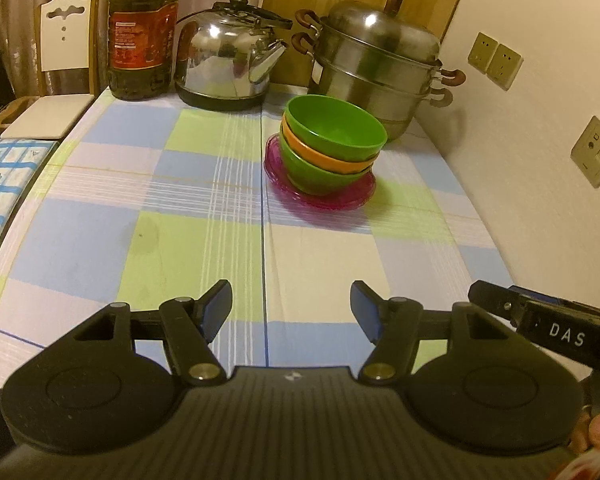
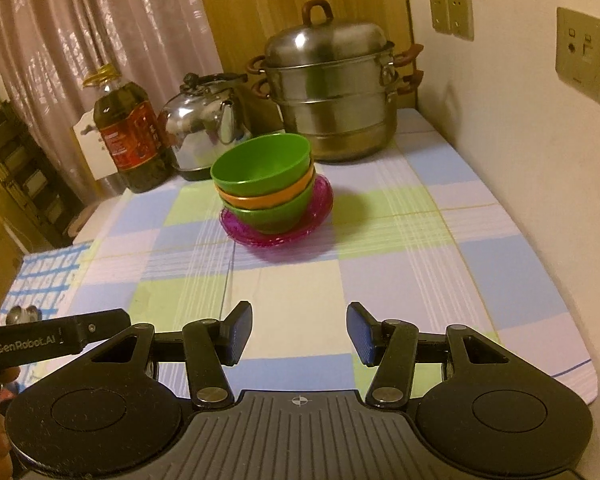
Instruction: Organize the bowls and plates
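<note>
A stack of three bowls stands on pink translucent plates [image 1: 324,196] [image 2: 284,232] on the checked tablecloth: a green bowl [image 1: 336,128] [image 2: 260,164] on top, an orange bowl [image 1: 328,156] [image 2: 268,198] under it, and a green bowl [image 1: 312,178] [image 2: 272,216] at the bottom. My left gripper [image 1: 292,312] is open and empty, low over the near part of the table, well short of the stack. My right gripper [image 2: 300,332] is open and empty, also near the front edge. The right gripper's body shows at the right of the left wrist view [image 1: 548,320].
A steel steamer pot [image 1: 376,64] [image 2: 332,92] stands behind the stack by the wall. A steel kettle [image 1: 228,56] [image 2: 200,128] and an oil bottle [image 1: 142,32] [image 2: 128,136] stand at the back. A white chair [image 1: 60,64] is at the far left. Wall sockets [image 1: 596,152] are on the right.
</note>
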`<state>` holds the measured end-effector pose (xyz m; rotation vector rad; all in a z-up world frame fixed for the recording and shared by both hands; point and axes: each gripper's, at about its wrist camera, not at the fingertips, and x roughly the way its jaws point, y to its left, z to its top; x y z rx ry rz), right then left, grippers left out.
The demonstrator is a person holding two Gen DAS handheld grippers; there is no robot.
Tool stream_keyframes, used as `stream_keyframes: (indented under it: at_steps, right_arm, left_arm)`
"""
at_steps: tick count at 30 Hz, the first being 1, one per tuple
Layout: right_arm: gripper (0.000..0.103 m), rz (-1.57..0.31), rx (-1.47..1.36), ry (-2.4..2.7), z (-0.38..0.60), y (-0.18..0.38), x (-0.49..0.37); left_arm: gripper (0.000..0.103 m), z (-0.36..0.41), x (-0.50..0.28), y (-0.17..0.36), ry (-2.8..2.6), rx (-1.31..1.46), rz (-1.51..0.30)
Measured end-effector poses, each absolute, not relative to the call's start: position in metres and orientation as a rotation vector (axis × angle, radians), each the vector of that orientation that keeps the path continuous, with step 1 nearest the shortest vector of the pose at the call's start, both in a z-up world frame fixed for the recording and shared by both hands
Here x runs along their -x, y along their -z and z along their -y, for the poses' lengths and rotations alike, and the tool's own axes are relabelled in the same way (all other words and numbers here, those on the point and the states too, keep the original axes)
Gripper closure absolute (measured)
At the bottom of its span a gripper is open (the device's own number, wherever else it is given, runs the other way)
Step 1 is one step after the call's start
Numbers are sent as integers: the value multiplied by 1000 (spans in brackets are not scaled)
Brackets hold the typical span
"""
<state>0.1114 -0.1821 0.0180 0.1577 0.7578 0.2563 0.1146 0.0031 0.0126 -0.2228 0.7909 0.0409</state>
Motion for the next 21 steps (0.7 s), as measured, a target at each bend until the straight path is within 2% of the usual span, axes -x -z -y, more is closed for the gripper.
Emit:
stream_keyframes:
  at_steps: [21]
  right_arm:
    - [50,-785,-140,-275,173,-15,-98]
  left_arm:
    - [39,8,-99,-8,-42,166,-776]
